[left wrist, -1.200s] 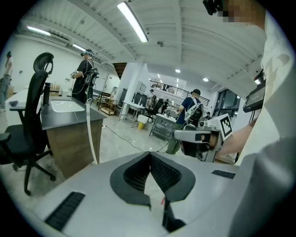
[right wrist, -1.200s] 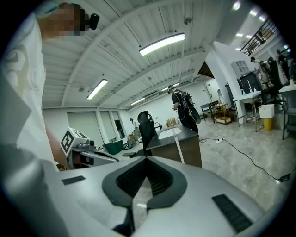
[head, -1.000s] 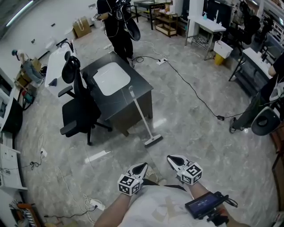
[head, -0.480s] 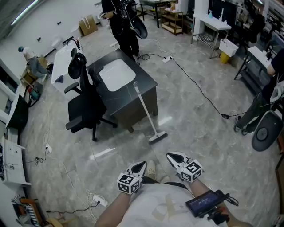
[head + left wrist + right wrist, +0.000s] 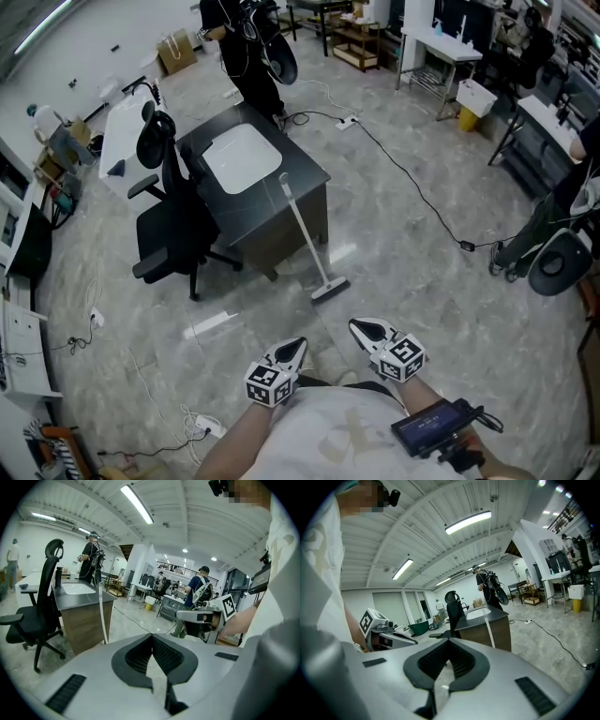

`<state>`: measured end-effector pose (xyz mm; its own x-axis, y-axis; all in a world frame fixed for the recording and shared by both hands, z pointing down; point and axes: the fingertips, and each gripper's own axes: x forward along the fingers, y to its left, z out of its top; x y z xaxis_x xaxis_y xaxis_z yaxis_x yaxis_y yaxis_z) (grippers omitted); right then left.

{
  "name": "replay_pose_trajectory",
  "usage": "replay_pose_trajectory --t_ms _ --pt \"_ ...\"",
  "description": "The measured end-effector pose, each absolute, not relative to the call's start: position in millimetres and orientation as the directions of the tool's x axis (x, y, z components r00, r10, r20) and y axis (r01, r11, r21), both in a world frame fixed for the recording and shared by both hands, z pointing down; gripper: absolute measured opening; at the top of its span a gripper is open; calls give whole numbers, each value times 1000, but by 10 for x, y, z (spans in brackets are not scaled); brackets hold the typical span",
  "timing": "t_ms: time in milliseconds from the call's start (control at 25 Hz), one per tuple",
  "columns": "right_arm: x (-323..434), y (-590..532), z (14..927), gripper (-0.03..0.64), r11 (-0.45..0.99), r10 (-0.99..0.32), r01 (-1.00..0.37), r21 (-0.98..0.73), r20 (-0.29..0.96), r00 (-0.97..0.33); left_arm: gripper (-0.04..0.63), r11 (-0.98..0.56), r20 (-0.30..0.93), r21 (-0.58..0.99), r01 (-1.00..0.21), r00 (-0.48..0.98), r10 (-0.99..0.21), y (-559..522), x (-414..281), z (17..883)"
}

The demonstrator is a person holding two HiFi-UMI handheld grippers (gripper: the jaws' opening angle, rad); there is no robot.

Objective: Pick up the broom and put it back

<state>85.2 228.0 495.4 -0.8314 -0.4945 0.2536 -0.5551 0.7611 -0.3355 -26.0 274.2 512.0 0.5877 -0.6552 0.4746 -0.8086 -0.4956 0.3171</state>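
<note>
The broom (image 5: 305, 234) leans with its white handle against the front edge of the dark desk (image 5: 234, 206), its flat head on the floor. It also shows as a thin white pole in the left gripper view (image 5: 101, 606) and the right gripper view (image 5: 490, 632). My left gripper (image 5: 300, 343) and right gripper (image 5: 356, 325) hang close to my body, well short of the broom. The left gripper (image 5: 151, 637) is shut with nothing in it. So is the right gripper (image 5: 449, 640). Both point toward the desk.
A black office chair (image 5: 169, 220) stands left of the desk, and a white pad (image 5: 242, 157) lies on top of it. A person (image 5: 253, 56) stands behind the desk. A black cable (image 5: 412, 187) crosses the floor to the right. Benches and shelves line the far right.
The head view has swayed a little. Both grippers stay shut near my body and the broom has not moved.
</note>
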Motion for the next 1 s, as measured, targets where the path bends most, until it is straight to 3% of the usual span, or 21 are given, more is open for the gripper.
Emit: replay_pose_trajectory --t_ms 1000 --pt "159 1320 5053 17 672 -596 -671 -313 309 -741 12 -548 435 360 -755 655 -618 1656 -1144 5228"
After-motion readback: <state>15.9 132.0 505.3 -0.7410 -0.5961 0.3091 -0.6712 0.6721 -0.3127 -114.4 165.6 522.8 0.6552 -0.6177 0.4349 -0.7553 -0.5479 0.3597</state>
